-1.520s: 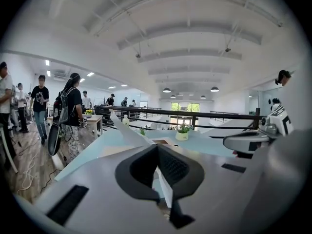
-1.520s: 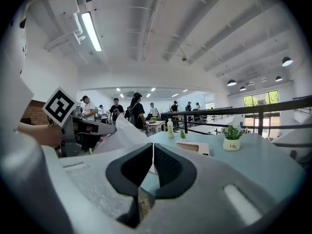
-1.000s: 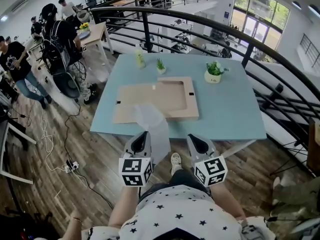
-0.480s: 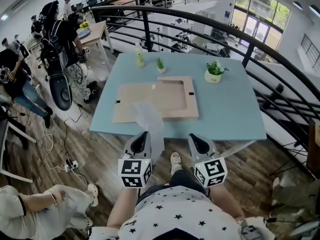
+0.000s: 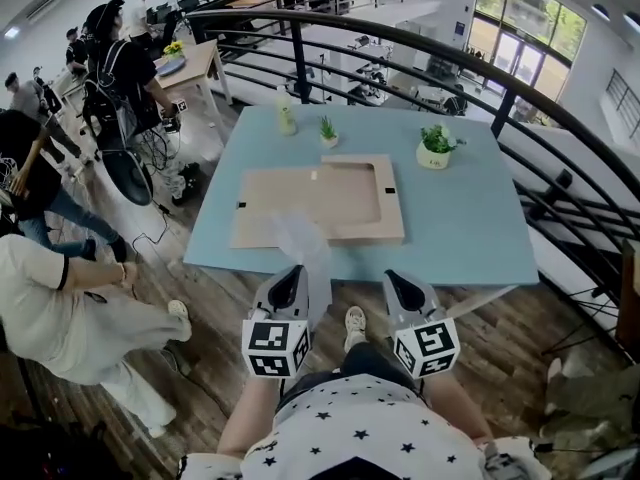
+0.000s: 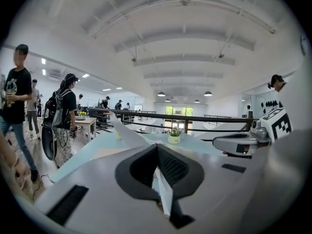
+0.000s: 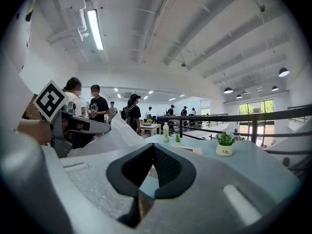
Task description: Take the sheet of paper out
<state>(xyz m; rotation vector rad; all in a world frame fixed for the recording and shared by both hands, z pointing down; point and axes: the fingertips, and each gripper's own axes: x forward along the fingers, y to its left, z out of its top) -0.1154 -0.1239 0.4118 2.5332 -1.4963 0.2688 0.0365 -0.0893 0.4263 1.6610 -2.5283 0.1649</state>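
A flat wooden picture frame (image 5: 330, 200) lies on the light blue table (image 5: 460, 233). A thin white sheet of paper (image 5: 303, 240) rises from the frame's near edge toward me. My left gripper (image 5: 290, 286) is shut on its near end, just off the table's front edge. In the left gripper view the sheet (image 6: 127, 133) runs out from between the closed jaws of that gripper (image 6: 159, 178). Beside it on the right, my right gripper (image 5: 405, 290) is shut with nothing in it. The right gripper view shows its jaws (image 7: 146, 178) closed and the sheet (image 7: 113, 136) off to the left.
At the table's far side stand a white potted plant (image 5: 434, 148), a small green plant (image 5: 327, 131) and a bottle (image 5: 287, 118). A black railing (image 5: 520, 88) curves behind and to the right. People (image 5: 70, 308) stand on the wooden floor at the left.
Both grippers have kept their places, with the sheet still in the left one. At the left, a person in a white shirt has come in close and the others have shifted.
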